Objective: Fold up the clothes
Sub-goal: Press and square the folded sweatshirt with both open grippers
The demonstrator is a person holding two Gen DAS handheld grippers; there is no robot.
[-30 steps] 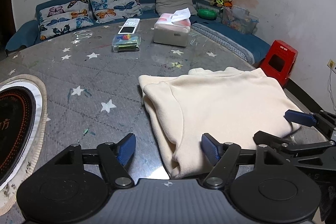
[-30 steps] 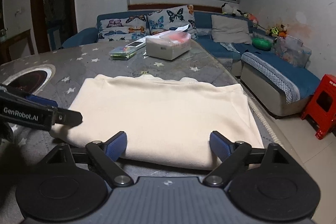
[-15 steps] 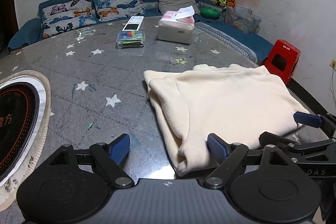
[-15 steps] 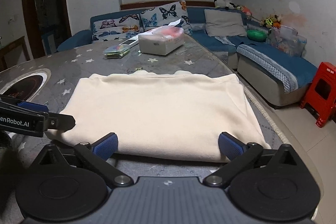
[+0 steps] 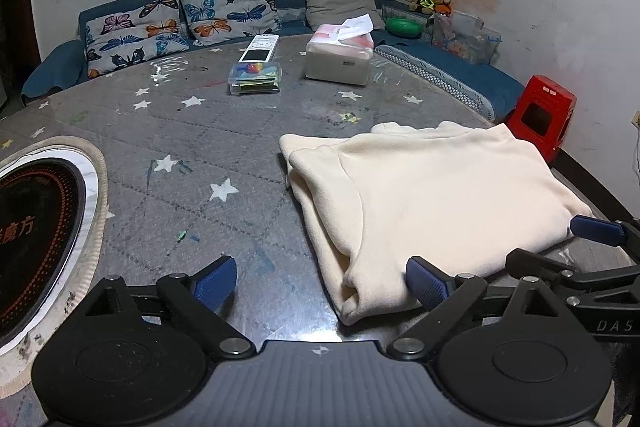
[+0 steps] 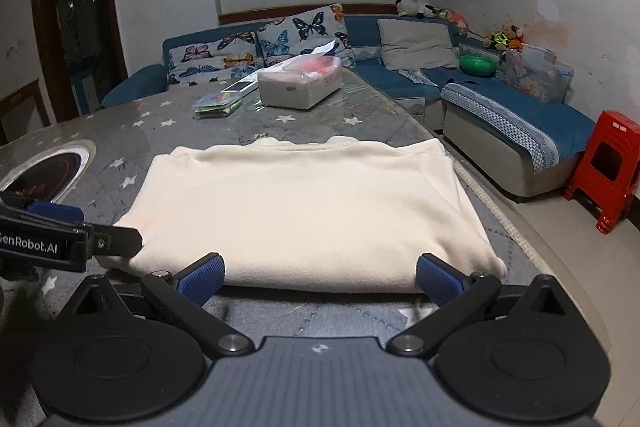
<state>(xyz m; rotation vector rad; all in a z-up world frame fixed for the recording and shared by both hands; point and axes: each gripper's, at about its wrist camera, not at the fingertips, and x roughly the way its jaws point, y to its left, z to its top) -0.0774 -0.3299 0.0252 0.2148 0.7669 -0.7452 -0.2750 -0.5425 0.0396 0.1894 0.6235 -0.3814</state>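
Across the lower centre of the right wrist view, the cream garment [image 6: 308,211] lies folded into a broad rectangle, its long axis running left to right in the frame and its near folded edge just beyond the fingertips. The right gripper [image 6: 318,277] is spread wide and grasps nothing; both blue pads sit at the near edge, whether touching the cloth cannot be told. It faces the garment squarely.

In the left wrist view the same garment [image 5: 424,203] lies to the right of centre, so the left gripper [image 5: 322,283] meets it at the near left corner only. Its jaws are also released and empty: the right pad [image 5: 425,285] lies against the rounded fold, the left pad over bare surface. The right gripper [image 5: 592,247] shows at the lower right of this frame, at the other end of the near edge. Judged from this layout, each gripper stands at one end of the near edge, and any further fold would carry that edge away toward the far side.

The surface is a round table [image 5: 224,139] under a grey star-printed cover, with an inset hotplate [image 5: 36,219] at the far left, and a tissue box [image 5: 340,55] and a clear plastic box [image 5: 256,79] in the upper centre. A blue sofa [image 6: 512,115] and a red stool [image 6: 608,167] occupy the room behind.
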